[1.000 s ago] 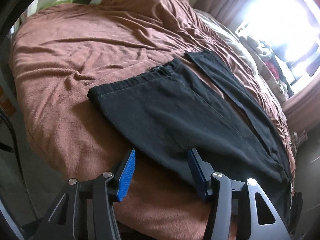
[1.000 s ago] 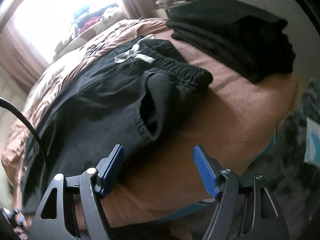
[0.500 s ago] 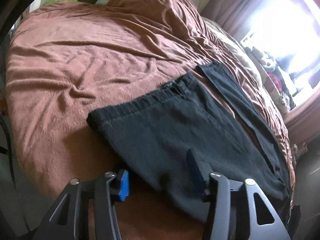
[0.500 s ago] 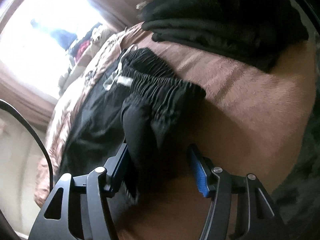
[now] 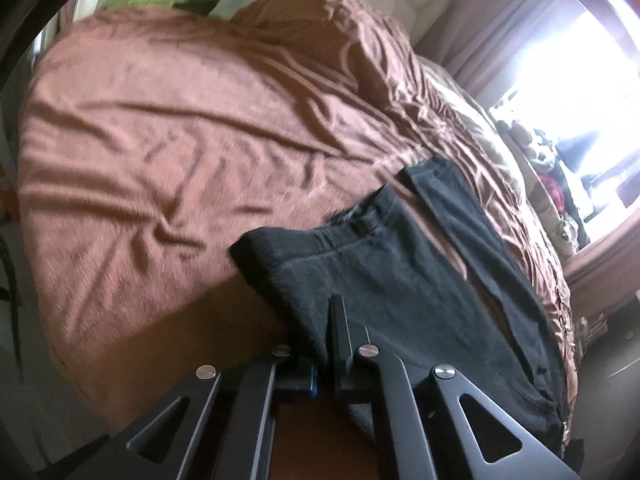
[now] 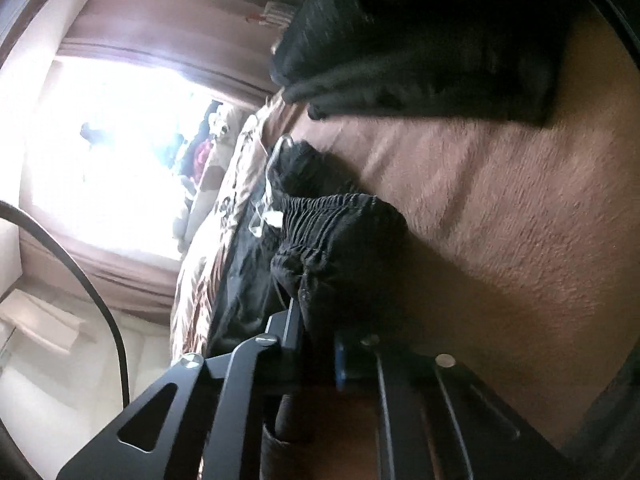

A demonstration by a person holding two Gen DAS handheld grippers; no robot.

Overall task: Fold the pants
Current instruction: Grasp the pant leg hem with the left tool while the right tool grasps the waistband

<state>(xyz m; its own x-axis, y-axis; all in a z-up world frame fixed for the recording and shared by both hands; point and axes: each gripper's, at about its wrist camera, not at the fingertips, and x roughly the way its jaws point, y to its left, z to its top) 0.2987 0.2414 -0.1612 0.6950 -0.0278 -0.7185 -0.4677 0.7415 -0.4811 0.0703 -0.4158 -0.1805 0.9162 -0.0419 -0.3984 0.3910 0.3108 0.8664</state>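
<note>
Two grippers pinching black pants on a brown bed.

Left gripper (image 5: 326,344) squeezed tight on the near edge of the black pants (image 5: 400,280), down by the leg end, with cloth bunched up between the fingers. Right gripper (image 6: 316,344) squeezed tight too, on the stretchy waistband (image 6: 328,224) side of the same pants, cloth pulled up into a hump between the fingers. Pants spread flat on the brown blanket (image 5: 168,152), legs lying side by side with a thin gap. White drawstring (image 6: 266,216) poking out beside the waistband. Just past the waistband, more brown blanket, then a pile of dark folded clothes (image 6: 420,48) sitting on it. Farther off, a very bright window (image 6: 120,152) with curtains (image 5: 492,40).
</note>
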